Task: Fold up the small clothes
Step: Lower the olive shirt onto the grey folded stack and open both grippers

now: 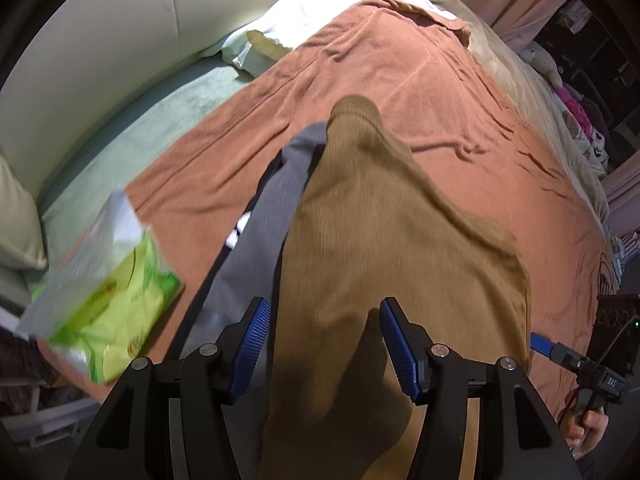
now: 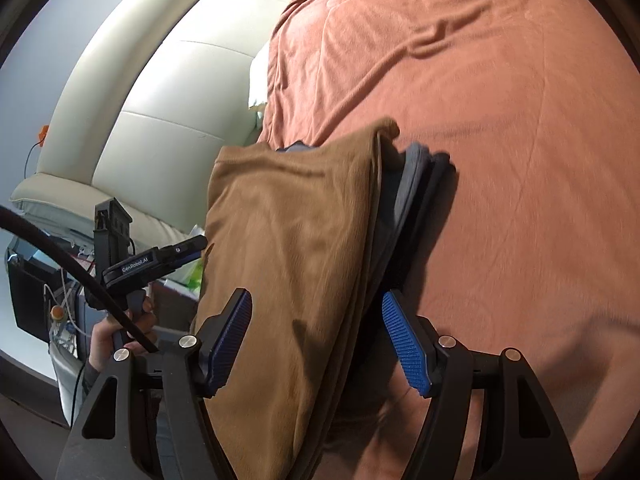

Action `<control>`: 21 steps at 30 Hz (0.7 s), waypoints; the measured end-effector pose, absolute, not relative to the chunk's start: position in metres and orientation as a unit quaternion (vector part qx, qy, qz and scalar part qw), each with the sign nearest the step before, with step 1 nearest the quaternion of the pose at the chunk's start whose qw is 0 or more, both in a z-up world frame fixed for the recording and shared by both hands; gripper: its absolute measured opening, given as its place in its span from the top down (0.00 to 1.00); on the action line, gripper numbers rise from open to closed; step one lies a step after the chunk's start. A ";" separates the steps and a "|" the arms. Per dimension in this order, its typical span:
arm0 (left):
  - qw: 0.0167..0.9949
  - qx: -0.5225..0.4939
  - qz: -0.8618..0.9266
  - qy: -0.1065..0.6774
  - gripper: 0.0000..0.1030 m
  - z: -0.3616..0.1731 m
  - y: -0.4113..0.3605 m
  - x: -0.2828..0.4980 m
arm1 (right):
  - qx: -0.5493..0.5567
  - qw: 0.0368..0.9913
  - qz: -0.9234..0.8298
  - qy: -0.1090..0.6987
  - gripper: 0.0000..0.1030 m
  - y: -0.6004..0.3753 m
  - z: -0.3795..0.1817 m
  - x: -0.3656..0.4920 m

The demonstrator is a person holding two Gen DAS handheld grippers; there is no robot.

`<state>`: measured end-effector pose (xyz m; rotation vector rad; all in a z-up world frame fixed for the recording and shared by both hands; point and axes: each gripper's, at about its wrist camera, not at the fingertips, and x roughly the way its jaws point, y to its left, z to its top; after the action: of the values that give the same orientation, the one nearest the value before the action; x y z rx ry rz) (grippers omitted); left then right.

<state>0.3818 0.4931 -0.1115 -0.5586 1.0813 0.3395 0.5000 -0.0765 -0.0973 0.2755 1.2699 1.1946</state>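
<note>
1. Left wrist view: my left gripper [image 1: 322,342] is spread, pads clear of the brown garment [image 1: 380,240], which lies folded on a grey stack [image 1: 276,196] near the bed's [image 1: 460,92] near edge.
2. My right gripper [image 2: 318,340] is spread too (nothing pinched).
3. I judge this piece done; next, fetch another.

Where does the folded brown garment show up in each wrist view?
Left wrist view: the brown garment fills the lower centre, running up from between the open fingers of the left hand-held gripper.
Right wrist view: it lies left of centre, on a grey stack.
Shared landmark: the rust-orange blanket beneath it.
</note>
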 end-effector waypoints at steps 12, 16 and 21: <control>0.807 -0.273 0.163 0.498 0.42 -0.109 0.461 0.306 | 0.155 0.598 0.533 0.578 0.36 -0.072 -0.129 0.455; 0.803 -0.288 0.174 0.492 0.42 -0.114 0.459 0.284 | 0.176 0.583 0.537 0.583 0.36 -0.088 -0.135 0.465; 0.795 -0.323 0.185 0.479 0.42 -0.122 0.457 0.259 | 0.219 0.553 0.532 0.603 0.36 -0.097 -0.158 0.457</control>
<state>0.2589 0.4570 -0.1222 -0.6935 1.0291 0.3977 0.4569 -0.0968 -0.1583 0.5169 1.4256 1.2581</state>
